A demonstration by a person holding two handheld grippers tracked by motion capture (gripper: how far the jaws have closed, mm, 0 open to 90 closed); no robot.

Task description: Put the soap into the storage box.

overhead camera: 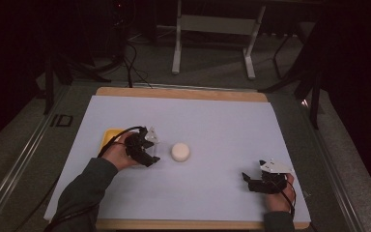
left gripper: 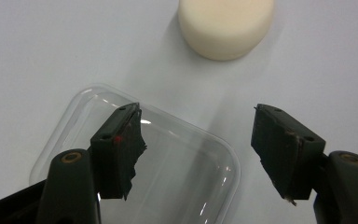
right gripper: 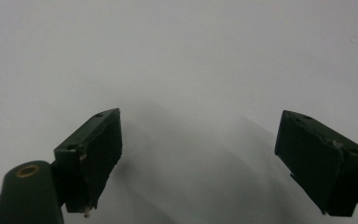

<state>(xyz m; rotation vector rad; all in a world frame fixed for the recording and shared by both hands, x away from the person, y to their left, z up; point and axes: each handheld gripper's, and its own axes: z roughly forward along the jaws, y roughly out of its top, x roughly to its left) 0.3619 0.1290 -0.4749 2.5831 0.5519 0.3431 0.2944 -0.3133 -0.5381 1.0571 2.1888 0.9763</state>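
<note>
A clear plastic container (left gripper: 186, 177) with rounded corners lies flat on the white sheet (left gripper: 51, 56). My left gripper (left gripper: 196, 112) hovers just over it, open; one black jaw stands above the clear plastic and the other is off its edge. Neither pad presses on it. A cream round puck (left gripper: 226, 25) rests a little beyond the jaws. From above, the left gripper (overhead camera: 153, 146) is left of centre and the puck (overhead camera: 180, 152) is just to its right. My right gripper (overhead camera: 247, 181) is near the front right, open (right gripper: 200, 114), with bare sheet between its jaws.
A yellow flat object (overhead camera: 108, 137) lies partly under the left hand. The white sheet (overhead camera: 212, 121) covers a wooden board (overhead camera: 183, 93). Beyond the table stand a white frame (overhead camera: 212, 29) and cables on the dark floor.
</note>
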